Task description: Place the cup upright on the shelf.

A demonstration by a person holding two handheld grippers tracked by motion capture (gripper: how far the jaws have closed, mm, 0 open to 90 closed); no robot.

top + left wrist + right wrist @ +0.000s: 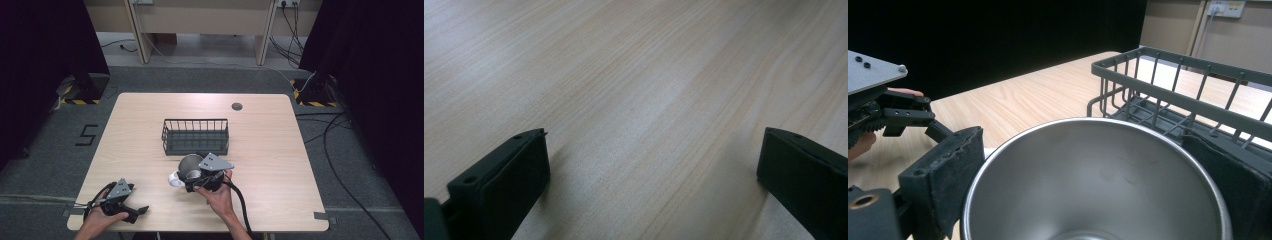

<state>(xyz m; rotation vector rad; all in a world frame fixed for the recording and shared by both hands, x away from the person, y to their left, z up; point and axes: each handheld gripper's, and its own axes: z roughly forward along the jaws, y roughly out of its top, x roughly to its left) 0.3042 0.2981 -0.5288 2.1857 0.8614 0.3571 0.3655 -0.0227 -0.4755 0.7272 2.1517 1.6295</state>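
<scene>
Worktop [280, 165] of pale wood: right tongs [192, 176] grip a round steel cup [1093, 185] just at six o'clock of a dark wire basket [195, 136]. Left tongs [649, 180] gape wide at seven o'clock, bare wood around.

A pale wooden surface [270, 150] with rounded corners carries a dark wire basket [195, 136] near its middle. Just in front of the basket stands a round steel cup [189, 165], with a small white object [175, 179] touching its left side. The right hand-held gripper [196, 176], topped by a grey three-cornered plate, sits against the cup. The left hand-held gripper [139, 212] lies low near the surface's front left edge, well apart from the cup.
</scene>
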